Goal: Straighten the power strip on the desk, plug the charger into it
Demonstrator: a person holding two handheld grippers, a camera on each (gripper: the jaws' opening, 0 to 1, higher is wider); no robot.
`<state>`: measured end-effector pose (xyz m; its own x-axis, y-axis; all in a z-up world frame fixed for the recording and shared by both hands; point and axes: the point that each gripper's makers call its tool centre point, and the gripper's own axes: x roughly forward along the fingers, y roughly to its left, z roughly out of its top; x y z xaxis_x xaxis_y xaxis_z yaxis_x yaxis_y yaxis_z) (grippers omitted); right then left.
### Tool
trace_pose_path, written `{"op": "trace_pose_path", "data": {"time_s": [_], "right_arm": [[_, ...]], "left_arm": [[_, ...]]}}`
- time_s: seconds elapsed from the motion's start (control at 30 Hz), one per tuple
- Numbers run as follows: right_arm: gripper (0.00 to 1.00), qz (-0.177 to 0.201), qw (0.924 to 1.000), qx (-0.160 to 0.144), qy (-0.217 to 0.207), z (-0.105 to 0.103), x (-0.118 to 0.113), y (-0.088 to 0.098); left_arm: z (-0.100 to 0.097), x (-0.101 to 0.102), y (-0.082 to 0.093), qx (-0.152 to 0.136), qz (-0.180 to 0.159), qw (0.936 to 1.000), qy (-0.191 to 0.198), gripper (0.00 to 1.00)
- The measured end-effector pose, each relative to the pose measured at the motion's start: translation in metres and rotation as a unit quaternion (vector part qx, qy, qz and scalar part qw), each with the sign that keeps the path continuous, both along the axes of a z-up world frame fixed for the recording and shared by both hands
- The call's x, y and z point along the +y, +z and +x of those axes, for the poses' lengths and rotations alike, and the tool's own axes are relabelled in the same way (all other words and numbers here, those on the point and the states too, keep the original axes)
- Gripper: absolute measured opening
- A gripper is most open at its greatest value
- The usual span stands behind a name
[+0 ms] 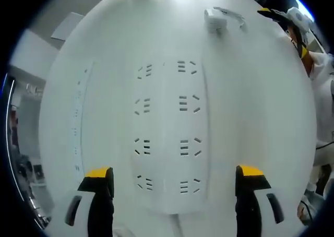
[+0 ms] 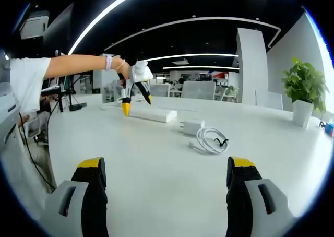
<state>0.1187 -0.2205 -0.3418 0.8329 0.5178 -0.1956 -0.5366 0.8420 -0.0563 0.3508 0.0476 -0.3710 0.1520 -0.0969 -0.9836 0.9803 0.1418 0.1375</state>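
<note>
White tabletop (image 2: 156, 164) runs back through an open office with ceiling light strips and a potted plant (image 2: 304, 88) at its right edge. On it lies the white strip (image 1: 168, 138), flat, socket face up. In the left gripper view its long axis runs straight away from the camera, between the left claw (image 1: 175, 178), with the cord end nearest the camera. That claw hangs above the strip, its yellow-tipped jaws wide apart on either side and holding nothing. Beyond the strip's far end sits the white charger (image 1: 214, 19), its cable (image 2: 210, 140) coiled beside it.

In the right gripper view the strip lies crosswise, well back on the tabletop, with the charger and cable nearer. A person's arm (image 2: 78, 66) reaches out level from the left, holding the left claw point-down over the strip. The right claw (image 2: 166, 173) hovers low over bare tabletop, jaws wide apart, holding nothing.
</note>
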Motion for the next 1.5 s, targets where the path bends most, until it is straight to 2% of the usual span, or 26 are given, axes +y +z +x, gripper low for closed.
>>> {"op": "trace_pose_path", "data": {"time_s": [0.27, 0.63, 1.2, 1.27, 1.47, 1.5], "right_arm": [[0.95, 0.001, 1.0000, -0.002, 0.001, -0.001, 0.001, 0.001], [0.95, 0.008, 0.9999, -0.004, 0.008, 0.000, 0.006, 0.001], [0.95, 0.009, 0.9998, -0.004, 0.014, 0.000, 0.010, 0.002], [0.95, 0.009, 0.9998, -0.005, 0.015, 0.000, 0.010, 0.003], [0.95, 0.011, 0.9998, -0.006, 0.016, -0.001, 0.010, 0.004], [0.95, 0.011, 0.9998, -0.007, 0.016, -0.001, 0.010, 0.004]], "left_arm": [[-0.001, -0.001, 0.005, -0.004, -0.028, 0.9995, 0.013, 0.99], [-0.007, -0.012, 0.012, -0.018, -0.112, 0.9926, 0.044, 0.99], [-0.022, -0.025, 0.034, -0.058, -0.165, 0.9829, 0.059, 0.99], [-0.021, -0.026, 0.038, -0.065, -0.174, 0.9807, 0.062, 0.99], [-0.022, -0.035, 0.059, -0.093, -0.234, 0.9649, 0.076, 0.99], [-0.023, -0.035, 0.061, -0.094, -0.238, 0.9638, 0.076, 0.99]]}}
